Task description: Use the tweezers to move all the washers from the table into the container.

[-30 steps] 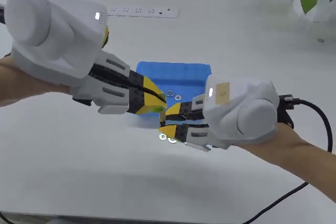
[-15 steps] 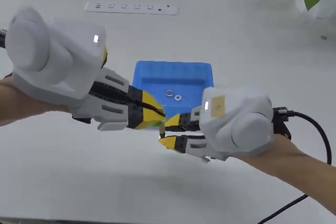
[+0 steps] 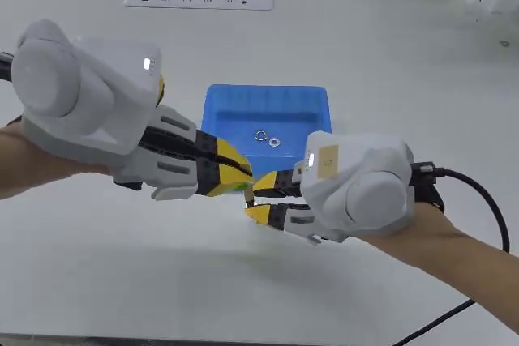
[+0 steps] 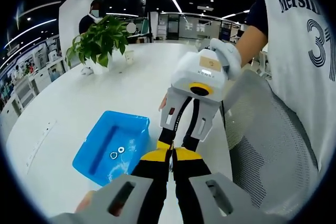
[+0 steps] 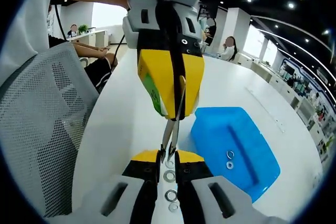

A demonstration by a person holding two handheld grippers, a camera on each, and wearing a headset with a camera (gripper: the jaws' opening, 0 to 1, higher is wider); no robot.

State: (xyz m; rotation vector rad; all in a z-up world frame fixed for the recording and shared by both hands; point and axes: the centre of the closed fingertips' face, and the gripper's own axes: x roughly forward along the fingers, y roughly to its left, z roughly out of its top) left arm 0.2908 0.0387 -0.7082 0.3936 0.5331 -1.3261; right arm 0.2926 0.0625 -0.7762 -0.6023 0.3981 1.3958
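Washers (image 5: 169,176) between right gripper's (image 5: 169,157) jaws (tabletop (image 5: 122,129))

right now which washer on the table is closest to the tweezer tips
The washer at the far end of the row on the table, right beside the tips of the tweezers; the others trail back between the tongs of the right gripper.

A white bench (image 3: 389,54) is carrying a blue container (image 3: 243,107) near its middle. A white power strip (image 3: 199,0) is lying well beyond the container. A potted plant (image 4: 98,39) is standing toward the far edge. Several washers (image 5: 169,176) are lying in a row just beside the container.
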